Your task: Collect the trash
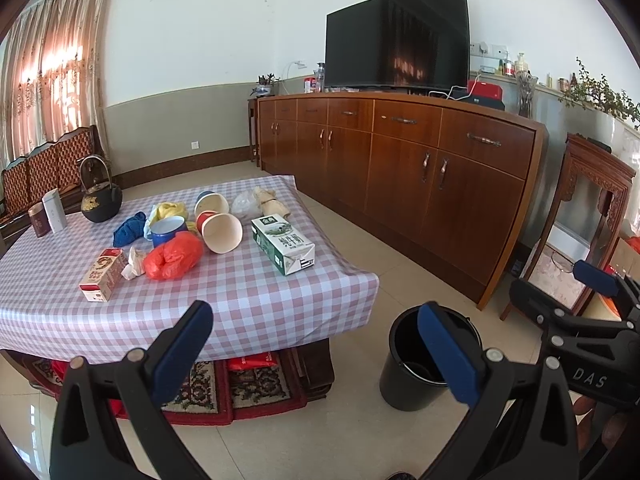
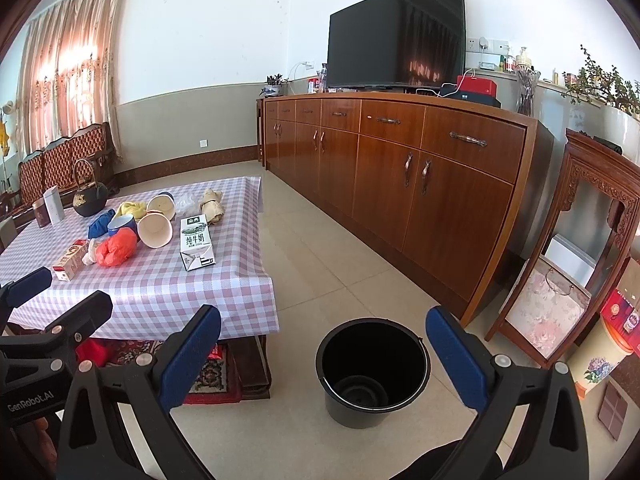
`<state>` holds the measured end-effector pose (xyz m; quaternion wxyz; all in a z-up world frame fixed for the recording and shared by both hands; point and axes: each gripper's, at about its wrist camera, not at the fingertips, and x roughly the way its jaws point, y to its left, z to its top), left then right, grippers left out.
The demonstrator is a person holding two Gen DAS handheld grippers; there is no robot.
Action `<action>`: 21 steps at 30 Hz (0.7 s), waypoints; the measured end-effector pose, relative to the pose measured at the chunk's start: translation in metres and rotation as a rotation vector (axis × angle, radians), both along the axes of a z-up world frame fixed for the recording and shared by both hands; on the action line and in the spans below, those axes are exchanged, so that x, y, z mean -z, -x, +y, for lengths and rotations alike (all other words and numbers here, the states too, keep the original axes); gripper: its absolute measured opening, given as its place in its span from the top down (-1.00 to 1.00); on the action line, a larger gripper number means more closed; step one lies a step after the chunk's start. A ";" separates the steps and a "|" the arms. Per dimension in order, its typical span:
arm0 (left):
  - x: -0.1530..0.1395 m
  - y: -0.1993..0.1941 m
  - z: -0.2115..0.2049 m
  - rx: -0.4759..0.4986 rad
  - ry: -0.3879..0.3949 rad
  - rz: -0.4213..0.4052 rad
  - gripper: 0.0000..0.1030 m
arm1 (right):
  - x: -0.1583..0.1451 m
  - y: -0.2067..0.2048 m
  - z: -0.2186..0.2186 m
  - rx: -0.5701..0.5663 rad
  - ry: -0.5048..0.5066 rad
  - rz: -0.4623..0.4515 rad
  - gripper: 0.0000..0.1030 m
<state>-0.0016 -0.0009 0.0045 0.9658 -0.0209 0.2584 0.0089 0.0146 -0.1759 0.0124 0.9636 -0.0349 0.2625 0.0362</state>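
Nothing picked up yet, by the look of it. Left gripper [image 1: 316,340] spread wide and holding nothing; right gripper [image 2: 324,344] likewise wide and bare. Both hanging back from the table [image 1: 248,304], well short of the rubbish.

Trash heaped mid-table: green milk carton [image 1: 285,245] lying nearest the bin-side edge, red plastic bag [image 1: 173,256] touching a crumpled tissue [image 1: 134,261], red carton [image 1: 103,274] beside that, paper cups [image 1: 222,232] tipped on their sides. Black bin [image 2: 372,372] standing on the tiled floor just off the table's corner.

Probably best to start with the milk carton — closest to the bin. Better to close across its narrow sides, not the long faces, and squeeze lightly, since a thin carton likely buckles. Better also to steer clear of the teapot [image 1: 100,200] and tins behind, apparently not rubbish.

Right view looking straight down into the bin — seemingly only an inner liner at the bottom; left view showing just its rim, partly behind a finger. Left view giving the clearer, closer spread of the trash pile.
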 end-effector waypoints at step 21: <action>0.000 0.001 -0.001 0.006 -0.008 0.000 -0.99 | 0.001 0.001 0.000 0.006 -0.002 0.001 -1.00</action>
